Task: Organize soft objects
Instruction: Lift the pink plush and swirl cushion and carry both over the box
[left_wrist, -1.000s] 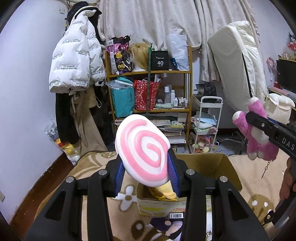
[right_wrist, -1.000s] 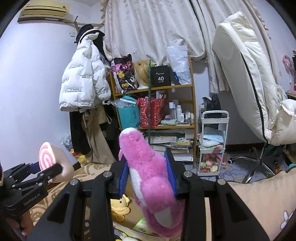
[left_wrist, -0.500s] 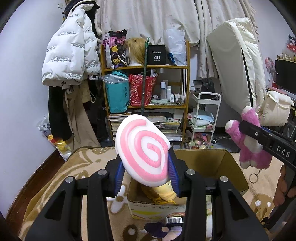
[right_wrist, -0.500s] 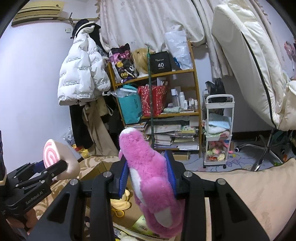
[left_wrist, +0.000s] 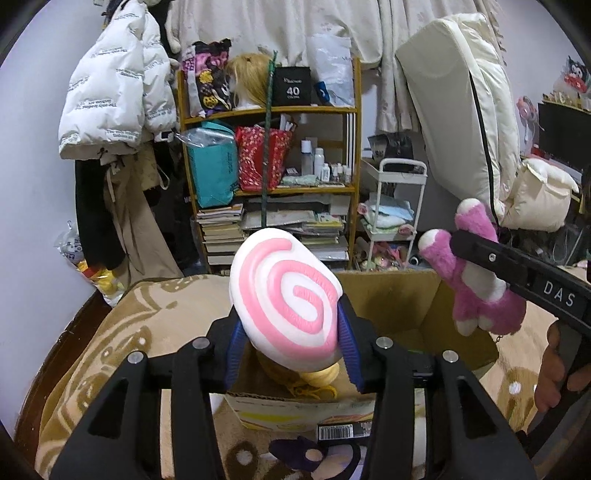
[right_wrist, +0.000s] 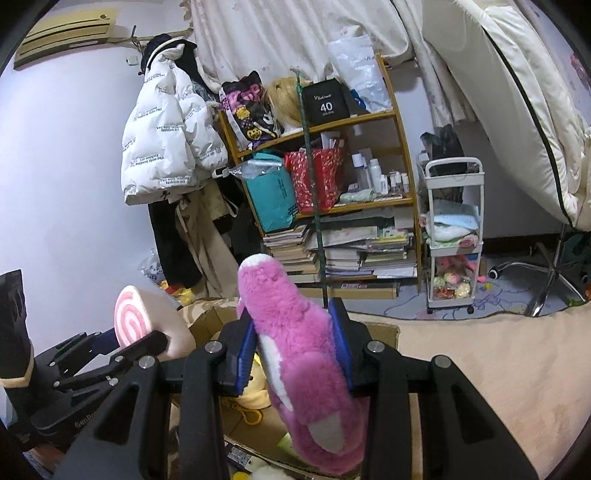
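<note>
1. Left gripper (left_wrist: 291, 345) clamped on a pink-and-white swirl cushion (left_wrist: 284, 302), blue pads pressed into both sides, spiral face turned toward the camera, held above the near part of the open cardboard box (left_wrist: 391, 302).
2. Right gripper (right_wrist: 293, 350) clamped on a pink plush toy (right_wrist: 295, 332), white-tipped end pointing up and away, lower end hanging past the fingers over the box's right side.
3. Inside the box, under the cushion: a yellow plush (left_wrist: 314, 380), partly hidden.
4. Box resting on a beige patterned blanket (left_wrist: 147, 321); barcode label on its near wall.
5. Just in front of the box's near wall: a dark purple soft item (left_wrist: 306, 452), identity unclear.
6. Farther back, against the wall: wooden shelf unit (left_wrist: 273, 184) loaded with books, bottles, a teal bag and a red bag.
7. Right of the shelf: white rolling cart (left_wrist: 391, 221) with folded cloth and small plush items.
8. Left of the shelf: white puffer jacket (left_wrist: 114, 92) hanging on the wall.
</note>
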